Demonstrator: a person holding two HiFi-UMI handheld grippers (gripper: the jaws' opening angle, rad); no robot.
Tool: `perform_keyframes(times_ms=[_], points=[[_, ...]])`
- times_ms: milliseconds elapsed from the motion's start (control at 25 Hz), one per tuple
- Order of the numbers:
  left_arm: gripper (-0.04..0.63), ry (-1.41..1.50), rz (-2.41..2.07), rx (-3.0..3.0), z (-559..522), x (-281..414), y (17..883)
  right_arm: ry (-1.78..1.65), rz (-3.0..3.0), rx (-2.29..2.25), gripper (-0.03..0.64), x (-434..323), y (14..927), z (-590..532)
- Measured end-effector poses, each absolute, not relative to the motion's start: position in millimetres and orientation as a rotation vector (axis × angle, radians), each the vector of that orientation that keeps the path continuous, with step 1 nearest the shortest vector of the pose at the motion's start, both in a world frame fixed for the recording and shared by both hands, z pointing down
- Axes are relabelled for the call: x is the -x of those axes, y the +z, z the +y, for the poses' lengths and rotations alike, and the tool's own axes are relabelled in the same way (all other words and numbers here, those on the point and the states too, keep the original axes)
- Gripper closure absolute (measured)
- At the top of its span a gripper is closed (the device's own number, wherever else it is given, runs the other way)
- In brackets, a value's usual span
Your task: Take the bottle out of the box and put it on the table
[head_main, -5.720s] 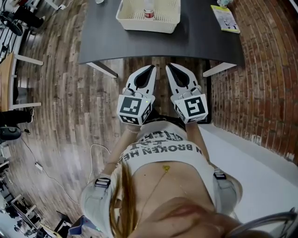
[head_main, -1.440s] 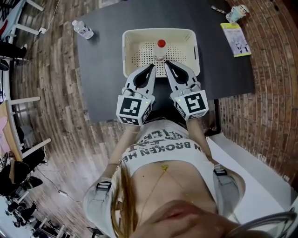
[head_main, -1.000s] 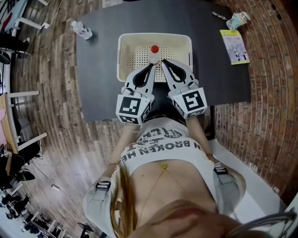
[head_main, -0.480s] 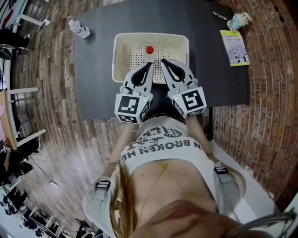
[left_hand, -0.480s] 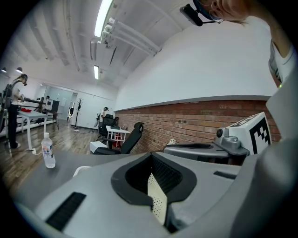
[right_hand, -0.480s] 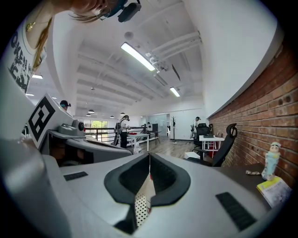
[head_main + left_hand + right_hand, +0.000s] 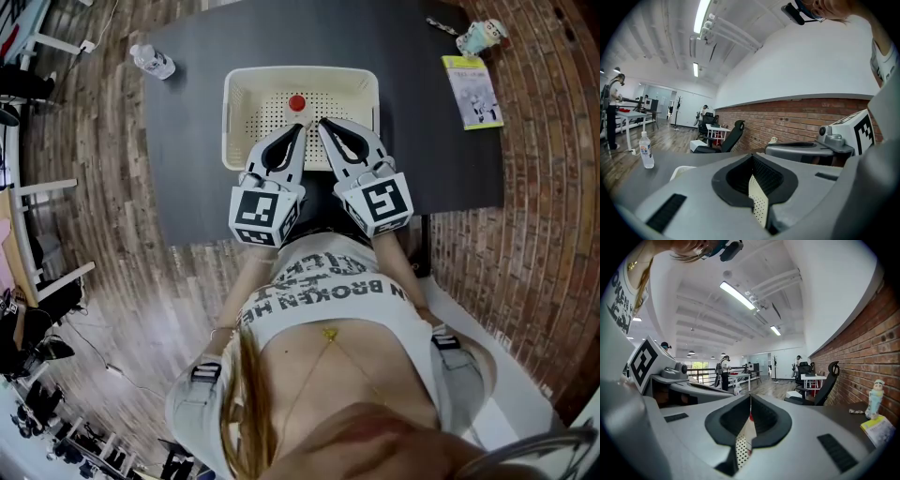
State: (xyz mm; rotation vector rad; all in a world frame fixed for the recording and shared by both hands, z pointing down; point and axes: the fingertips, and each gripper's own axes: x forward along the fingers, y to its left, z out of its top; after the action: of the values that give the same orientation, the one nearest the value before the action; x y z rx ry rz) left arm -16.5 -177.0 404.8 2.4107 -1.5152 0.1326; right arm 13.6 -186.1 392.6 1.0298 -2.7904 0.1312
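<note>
Cream perforated plastic is what the box point(image 7: 232, 131) is made of, and it is set on the dark grey table point(image 7: 183, 169) near the front edge. The bottle point(image 7: 297, 103) is seen from above inside the box, upright, with its red cap near the middle of the perforated floor. The left gripper point(image 7: 301, 128) and the right gripper point(image 7: 321, 123) are held side by side over the near rim of the box. Their tips are pointed at the bottle and just short of it, and no contact with it can be made out. In the left gripper view the jaws are pressed together at the tips with nothing between them, and only a strip of the cream box is seen through the dark-lined hollow. In the right gripper view the jaws are likewise clenched on nothing, and a sliver of the red cap is glimpsed through the slit. A second bottle point(image 7: 151, 62), clear with a white cap, is stood at the table's far left corner, well apart from the box. A yellow-green booklet point(image 7: 472, 90) and a small figurine point(image 7: 479, 37) are laid at the far right corner.
</note>
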Motion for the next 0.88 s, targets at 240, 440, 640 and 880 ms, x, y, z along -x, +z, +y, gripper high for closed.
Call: perform_keyframes(times_ms=[240,440,640,880], points=[[0.589,0.155,-1.501,-2.402,-185.9,19.3,413.1,0.137,-2.781,-1.042,0.607,-13.5,396.5,-194.0],[0.588,0.179,-1.496,-2.399,-195.8,22.3,425.4,0.158,-2.763,-1.055,0.607,-14.1,401.6,-198.1],[0.532,0.221,-1.492,-2.381,-207.0,26.8,441.6,0.162,-2.751,-1.066,0.607,-16.9,404.4,-201.7],[0.457,0.342,-1.504,-2.355,-221.0,30.0,464.6,0.170,-2.732,-1.087,0.607,-22.8,407.4,-207.5]])
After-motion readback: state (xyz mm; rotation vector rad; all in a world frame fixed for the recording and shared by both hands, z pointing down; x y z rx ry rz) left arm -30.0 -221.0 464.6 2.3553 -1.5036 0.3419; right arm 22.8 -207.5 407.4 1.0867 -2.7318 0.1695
